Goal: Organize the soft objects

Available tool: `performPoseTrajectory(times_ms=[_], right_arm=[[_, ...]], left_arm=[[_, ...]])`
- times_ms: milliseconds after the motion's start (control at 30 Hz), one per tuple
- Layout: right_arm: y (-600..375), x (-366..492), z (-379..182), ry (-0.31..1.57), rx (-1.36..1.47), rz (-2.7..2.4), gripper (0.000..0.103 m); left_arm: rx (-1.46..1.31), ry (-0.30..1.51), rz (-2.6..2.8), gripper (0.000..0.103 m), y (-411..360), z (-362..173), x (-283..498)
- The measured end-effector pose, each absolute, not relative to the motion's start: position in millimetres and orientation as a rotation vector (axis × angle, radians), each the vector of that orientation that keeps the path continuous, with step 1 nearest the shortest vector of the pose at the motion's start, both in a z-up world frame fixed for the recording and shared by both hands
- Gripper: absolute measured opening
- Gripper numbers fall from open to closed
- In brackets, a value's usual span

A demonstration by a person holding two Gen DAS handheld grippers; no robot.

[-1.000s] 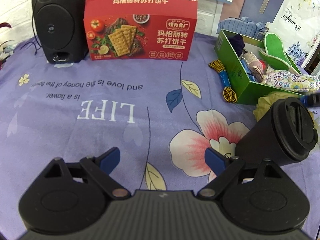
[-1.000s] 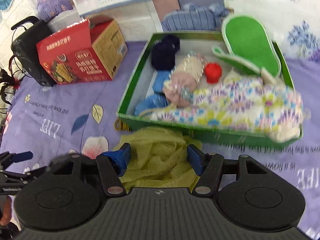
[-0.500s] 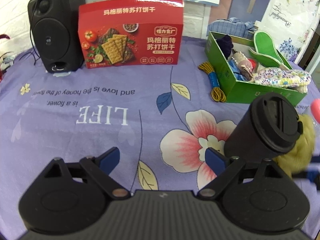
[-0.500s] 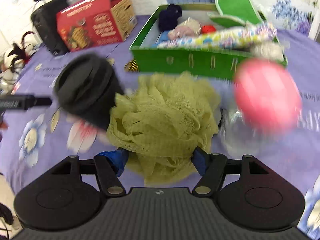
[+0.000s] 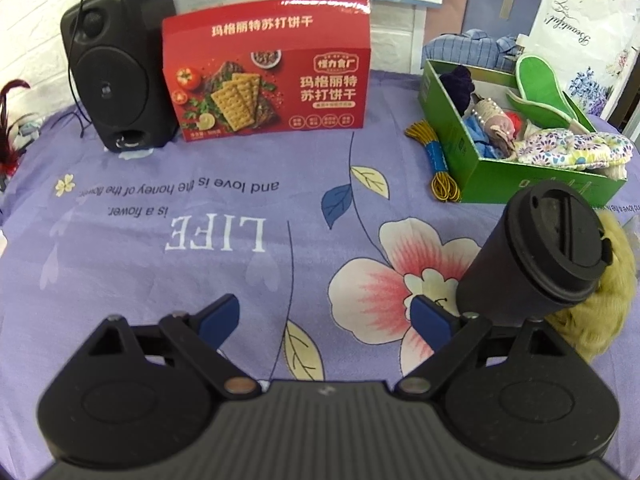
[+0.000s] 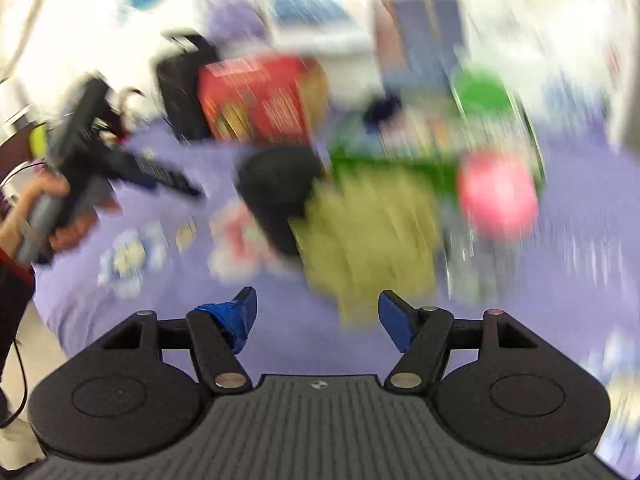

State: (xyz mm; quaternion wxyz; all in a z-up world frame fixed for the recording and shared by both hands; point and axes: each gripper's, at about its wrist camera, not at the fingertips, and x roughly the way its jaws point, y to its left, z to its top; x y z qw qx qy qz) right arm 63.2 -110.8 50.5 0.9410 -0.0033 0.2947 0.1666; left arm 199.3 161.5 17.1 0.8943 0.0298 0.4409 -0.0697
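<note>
- The left gripper (image 5: 324, 320) hangs over the purple flowered cloth (image 5: 160, 280) with its jaws spread wide and nothing between them; it looks parked clear of the work, leaving room for the other tool.
- The right gripper (image 6: 316, 314) has its jaws parted and empty. Its view is heavily blurred, but the cloth shows bare between the blue pads (image 6: 394, 318).
- Just beyond the right gripper lies the yellow-green mesh pouf (image 6: 368, 236), the soft thing nearest at hand. It sits on the cloth, outside the box, pressed against the black lidded cup (image 5: 536, 256) on its left.
- A pink ball (image 6: 498, 198) sits to the pouf's right; what it rests on I cannot tell.
- Behind them stands the green box (image 5: 520, 186), already holding floral fabric, a green slipper and other soft pieces, so it seems the collecting place.
- A yellow cord (image 5: 434, 160) lies against its left wall.
- Farthest back stand the red cracker box (image 5: 268, 76) and black speaker (image 5: 116, 80), both hard things.
</note>
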Motion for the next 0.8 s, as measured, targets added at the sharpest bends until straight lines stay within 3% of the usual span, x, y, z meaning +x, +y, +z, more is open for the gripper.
performPoseTrajectory(times_ms=[100, 400, 500, 667, 800], right_arm=[[-103.6, 104.1, 61.3, 0.575, -0.092, 0.382, 0.053], [-94.7, 187.3, 39.7, 0.841, -0.43, 0.437, 0.054], [-93.9, 211.8, 26.5, 0.941, -0.409, 0.441, 0.055], [-86.6, 220.9, 1.6, 0.982, -0.366, 0.428, 0.06], [-88.8, 178.9, 6.2, 0.933, -0.359, 0.433, 0.062]], left_arm=[[0.075, 0.905, -0.135, 0.092, 163.8, 19.7, 193.3], [0.058, 0.925, -0.078, 0.092, 187.0, 16.0, 201.2], [0.043, 0.936, -0.077, 0.092, 186.9, 12.2, 208.5], [0.054, 0.942, -0.101, 0.092, 179.4, 6.9, 208.8], [0.063, 0.935, -0.116, 0.092, 180.3, 6.4, 206.2]])
